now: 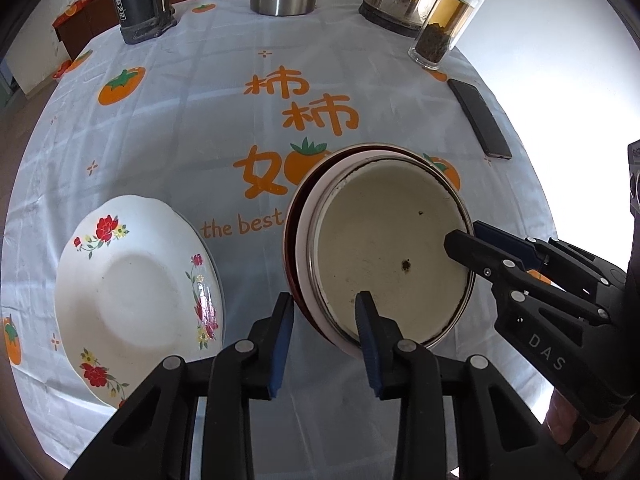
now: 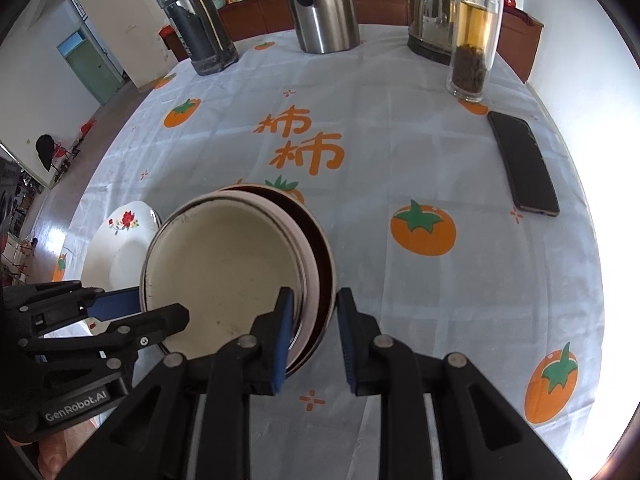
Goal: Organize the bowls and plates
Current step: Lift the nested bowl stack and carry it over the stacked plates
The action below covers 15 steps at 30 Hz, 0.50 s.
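Two grippers pinch one stack of nested round bowls (image 1: 384,248), cream enamel inside dark red, mid-bench: left gripper (image 1: 324,344) on its near rim, right gripper (image 2: 312,340) on its right rim. White floral plate (image 1: 132,292) lies beside it.

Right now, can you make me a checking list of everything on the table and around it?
Surface: round table under a pale tablecloth printed with orange fruit.
Job's things: nested bowls, cream enamel one innermost, tilted; flowered plate to their left, apart.
Clutter: dark canister, steel jug, kettle, glass tea bottle, black phone, all along the far and right sides.
Grippers: left gripper straddles the near rim of the bowl stack; right gripper clamps the rim on the opposite side.
Cables: nothing seen.
Surroundings: white walls, a green door, a low brown cabinet behind the table.
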Each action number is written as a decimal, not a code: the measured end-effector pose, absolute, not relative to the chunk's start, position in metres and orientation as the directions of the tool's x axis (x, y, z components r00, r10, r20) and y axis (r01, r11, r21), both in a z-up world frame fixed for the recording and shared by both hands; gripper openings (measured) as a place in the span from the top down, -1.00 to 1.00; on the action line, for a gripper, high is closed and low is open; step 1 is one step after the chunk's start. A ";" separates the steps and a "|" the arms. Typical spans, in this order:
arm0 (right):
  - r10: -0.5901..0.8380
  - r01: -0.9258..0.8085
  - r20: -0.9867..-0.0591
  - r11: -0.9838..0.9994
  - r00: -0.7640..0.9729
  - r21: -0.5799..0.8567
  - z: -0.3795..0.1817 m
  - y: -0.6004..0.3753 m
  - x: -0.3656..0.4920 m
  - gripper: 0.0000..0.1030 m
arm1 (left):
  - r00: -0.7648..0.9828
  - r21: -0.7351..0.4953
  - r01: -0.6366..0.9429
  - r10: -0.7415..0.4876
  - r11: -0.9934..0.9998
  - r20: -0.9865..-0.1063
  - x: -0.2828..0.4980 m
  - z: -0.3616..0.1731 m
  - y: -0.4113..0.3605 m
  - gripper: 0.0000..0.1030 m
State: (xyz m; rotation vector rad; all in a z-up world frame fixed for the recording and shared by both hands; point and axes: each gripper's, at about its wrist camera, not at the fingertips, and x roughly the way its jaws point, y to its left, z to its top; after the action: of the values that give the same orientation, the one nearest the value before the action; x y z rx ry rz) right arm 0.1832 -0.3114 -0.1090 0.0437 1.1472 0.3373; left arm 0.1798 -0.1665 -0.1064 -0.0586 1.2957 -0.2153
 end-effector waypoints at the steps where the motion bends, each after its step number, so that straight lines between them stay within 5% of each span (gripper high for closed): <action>1: 0.285 -0.240 -0.886 0.949 0.366 0.206 -0.108 -0.311 0.183 0.57 | 0.256 -0.163 0.126 -0.191 0.978 -0.948 0.179 -0.105 -0.166 0.33; 15: 0.296 -0.280 -0.884 0.939 0.361 0.199 -0.090 -0.286 0.177 0.57 | 0.278 -0.143 0.117 -0.171 0.983 -0.945 0.168 -0.083 -0.142 0.33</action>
State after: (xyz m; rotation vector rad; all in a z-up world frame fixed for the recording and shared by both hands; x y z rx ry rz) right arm 0.1771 -0.2862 -0.0901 0.0151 1.1428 0.3711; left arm 0.1675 -0.1420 -0.0831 -0.0490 1.2746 -0.1931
